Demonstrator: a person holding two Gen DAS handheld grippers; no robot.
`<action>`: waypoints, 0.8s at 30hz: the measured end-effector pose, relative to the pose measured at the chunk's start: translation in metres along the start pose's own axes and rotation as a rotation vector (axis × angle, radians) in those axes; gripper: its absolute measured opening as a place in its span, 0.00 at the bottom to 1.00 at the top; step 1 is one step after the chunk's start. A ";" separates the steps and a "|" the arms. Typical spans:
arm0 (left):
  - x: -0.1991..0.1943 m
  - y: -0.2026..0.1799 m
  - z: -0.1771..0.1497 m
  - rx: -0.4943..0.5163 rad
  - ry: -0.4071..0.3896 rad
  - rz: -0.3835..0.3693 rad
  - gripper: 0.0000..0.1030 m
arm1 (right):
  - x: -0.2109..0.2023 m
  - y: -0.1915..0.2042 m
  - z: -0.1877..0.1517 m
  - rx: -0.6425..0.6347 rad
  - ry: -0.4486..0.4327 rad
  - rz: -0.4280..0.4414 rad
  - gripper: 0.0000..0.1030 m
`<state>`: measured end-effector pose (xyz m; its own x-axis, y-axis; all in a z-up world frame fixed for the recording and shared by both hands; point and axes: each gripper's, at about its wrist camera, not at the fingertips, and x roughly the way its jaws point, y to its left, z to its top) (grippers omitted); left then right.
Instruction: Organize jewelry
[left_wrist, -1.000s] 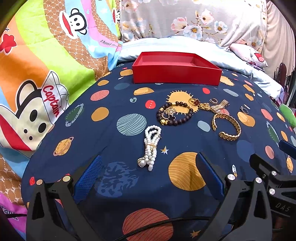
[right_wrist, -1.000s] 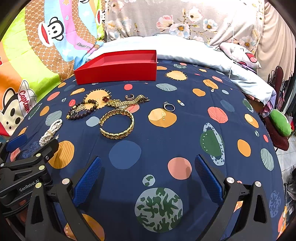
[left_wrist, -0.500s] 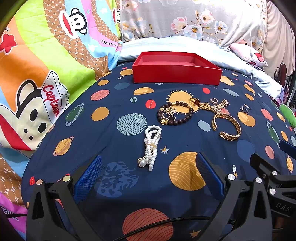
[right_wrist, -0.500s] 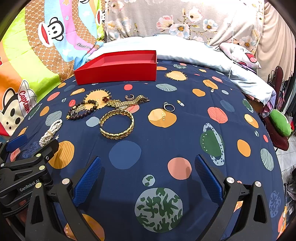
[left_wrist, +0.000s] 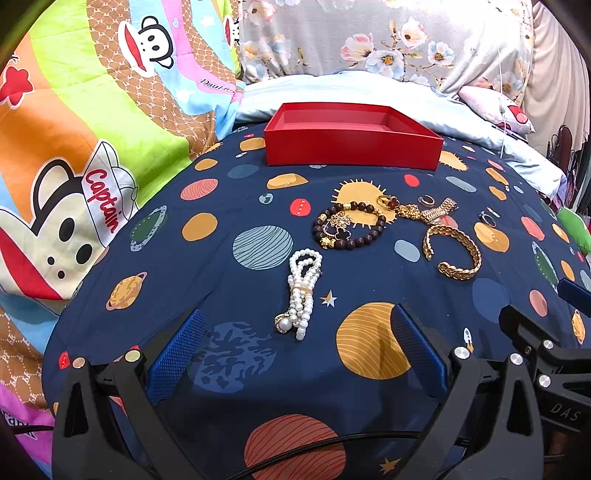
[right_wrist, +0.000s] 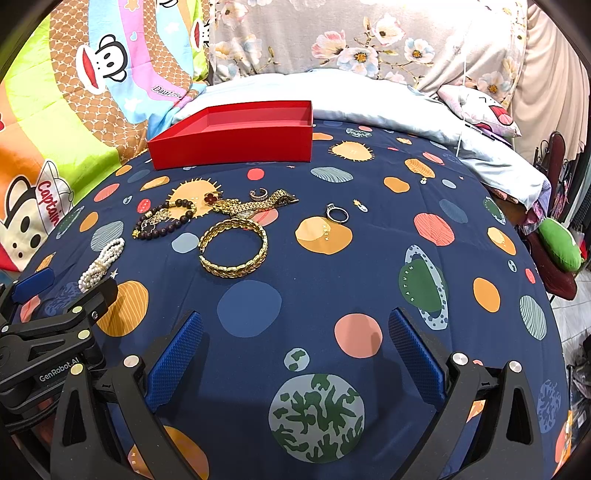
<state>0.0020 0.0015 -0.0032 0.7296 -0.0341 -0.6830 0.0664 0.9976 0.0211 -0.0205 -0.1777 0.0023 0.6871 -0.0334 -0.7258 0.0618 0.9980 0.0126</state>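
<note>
We are holding both tongs, left (left_wrist: 295, 354) and right (right_wrist: 295, 350), spread wide, gripping nothing. Only the right view is showing the silver ring (right_wrist: 337, 213) clearly; the white pearl bracelet (left_wrist: 301, 293) is lying bunched just ahead of the left tongs.

The bed's sheet (left_wrist: 258, 192) is navy with orange, pink and green planets. The box (left_wrist: 351, 151) is plain red. One bracelet (left_wrist: 301, 291) is pearl white, another (left_wrist: 349, 225) dark brown beads, the cuff (left_wrist: 452, 251) gold, a small ring (right_wrist: 337, 213) seemingly silver.
</note>
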 end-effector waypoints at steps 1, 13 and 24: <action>0.000 0.000 0.000 0.000 0.000 0.001 0.95 | 0.000 0.000 0.000 0.000 0.000 0.000 0.95; 0.000 0.000 0.000 0.001 0.000 0.000 0.95 | 0.000 0.000 0.000 0.000 0.000 0.000 0.95; 0.000 0.004 0.000 -0.025 0.006 -0.031 0.95 | 0.000 0.000 0.000 0.001 0.001 0.002 0.95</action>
<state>0.0027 0.0056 -0.0031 0.7235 -0.0647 -0.6873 0.0720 0.9972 -0.0181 -0.0205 -0.1778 0.0028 0.6865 -0.0318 -0.7264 0.0615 0.9980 0.0144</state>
